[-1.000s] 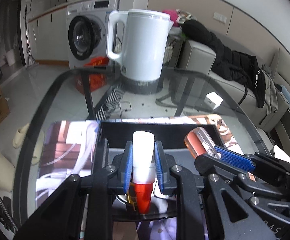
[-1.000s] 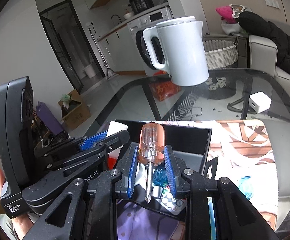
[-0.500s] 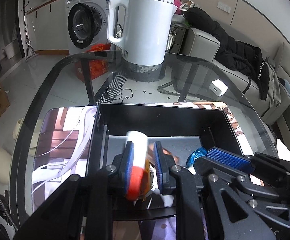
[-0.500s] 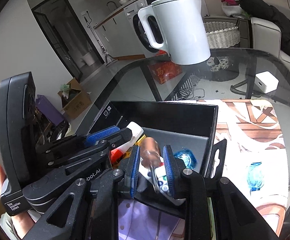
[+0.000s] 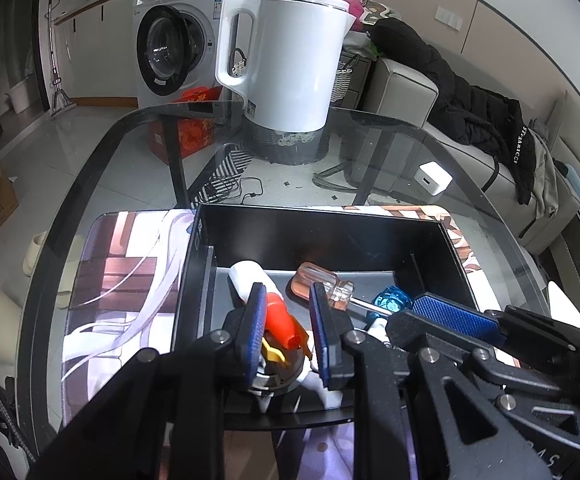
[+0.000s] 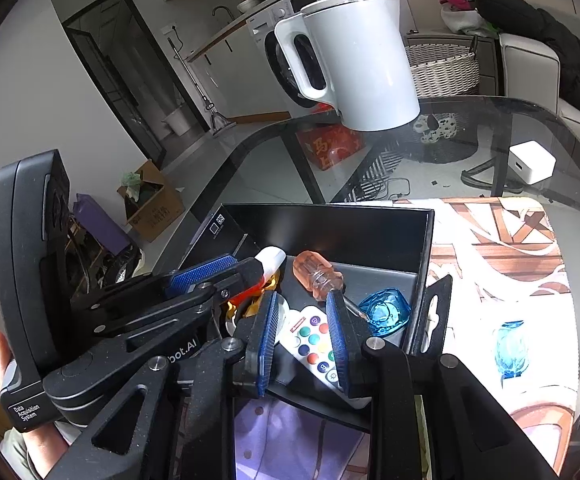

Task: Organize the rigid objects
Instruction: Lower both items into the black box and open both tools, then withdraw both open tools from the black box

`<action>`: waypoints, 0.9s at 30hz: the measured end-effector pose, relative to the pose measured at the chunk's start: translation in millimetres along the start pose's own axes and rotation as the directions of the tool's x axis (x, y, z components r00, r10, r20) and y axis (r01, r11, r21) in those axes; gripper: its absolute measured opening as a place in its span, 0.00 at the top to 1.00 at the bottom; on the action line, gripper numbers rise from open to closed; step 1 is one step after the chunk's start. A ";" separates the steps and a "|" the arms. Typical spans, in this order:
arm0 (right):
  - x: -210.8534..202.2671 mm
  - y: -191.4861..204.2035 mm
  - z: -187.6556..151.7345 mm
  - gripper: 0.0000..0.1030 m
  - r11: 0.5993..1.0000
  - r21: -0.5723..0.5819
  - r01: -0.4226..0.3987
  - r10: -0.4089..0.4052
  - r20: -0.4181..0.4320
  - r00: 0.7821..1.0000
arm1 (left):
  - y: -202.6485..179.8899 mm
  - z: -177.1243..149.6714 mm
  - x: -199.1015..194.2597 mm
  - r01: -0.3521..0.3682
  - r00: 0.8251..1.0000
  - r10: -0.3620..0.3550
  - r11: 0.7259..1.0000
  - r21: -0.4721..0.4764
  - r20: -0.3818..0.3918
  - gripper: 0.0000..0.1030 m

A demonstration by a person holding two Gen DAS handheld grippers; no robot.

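A black box (image 5: 322, 226) (image 6: 330, 216) stands on the printed mat. In it lie a white bottle with a red cap (image 5: 260, 290) (image 6: 268, 262), an orange-handled screwdriver (image 5: 320, 282) (image 6: 316, 274), a blue glass piece (image 5: 390, 300) (image 6: 384, 310) and a white remote with coloured buttons (image 6: 314, 338). My left gripper (image 5: 286, 332) is open over the bottle's red cap, holding nothing. My right gripper (image 6: 302, 344) is open above the remote, its right finger beside the screwdriver shaft.
A white kettle (image 5: 290, 64) (image 6: 354, 60) stands at the far side of the glass table (image 5: 370, 152). A white charger cube (image 5: 432, 178) (image 6: 532, 162) lies to the right. Another blue glass piece (image 6: 510, 350) sits on the mat right of the box.
Both grippers lowered into the box and opened. The bottle and the screwdriver were let go and now lie on the box floor.
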State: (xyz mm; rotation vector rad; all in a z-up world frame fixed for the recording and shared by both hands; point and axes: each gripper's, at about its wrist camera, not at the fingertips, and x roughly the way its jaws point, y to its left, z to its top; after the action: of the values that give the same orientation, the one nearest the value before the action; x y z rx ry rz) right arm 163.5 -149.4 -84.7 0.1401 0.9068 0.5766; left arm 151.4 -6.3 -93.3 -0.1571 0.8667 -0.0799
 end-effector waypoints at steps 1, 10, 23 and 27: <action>-0.6 0.0 0.0 0.76 1.000 -0.001 -0.001 0.001 0.001 1.000 | -0.2 -0.3 -0.5 0.002 1.000 -0.002 1.000 -0.002 -0.001 0.80; -8.2 2.6 -2.8 0.76 1.000 0.001 -0.009 0.009 0.006 1.000 | -4.0 -3.0 -11.6 0.014 1.000 -0.014 1.000 -0.001 0.013 0.80; -33.8 3.2 -12.6 0.75 1.000 0.000 -0.021 0.021 0.013 1.000 | -7.6 -15.7 -38.2 0.014 0.999 -0.015 1.000 0.017 0.040 0.74; -41.6 0.9 -18.4 0.75 1.000 0.006 -0.020 0.020 0.008 1.000 | -10.8 -20.7 -46.8 0.014 0.999 -0.015 1.000 0.023 0.035 0.74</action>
State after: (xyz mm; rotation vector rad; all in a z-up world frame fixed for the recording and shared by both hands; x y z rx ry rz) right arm 129.0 -172.9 -66.5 0.1569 0.9001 0.5912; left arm 105.3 -12.9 -69.4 -0.1433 0.8290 -0.1003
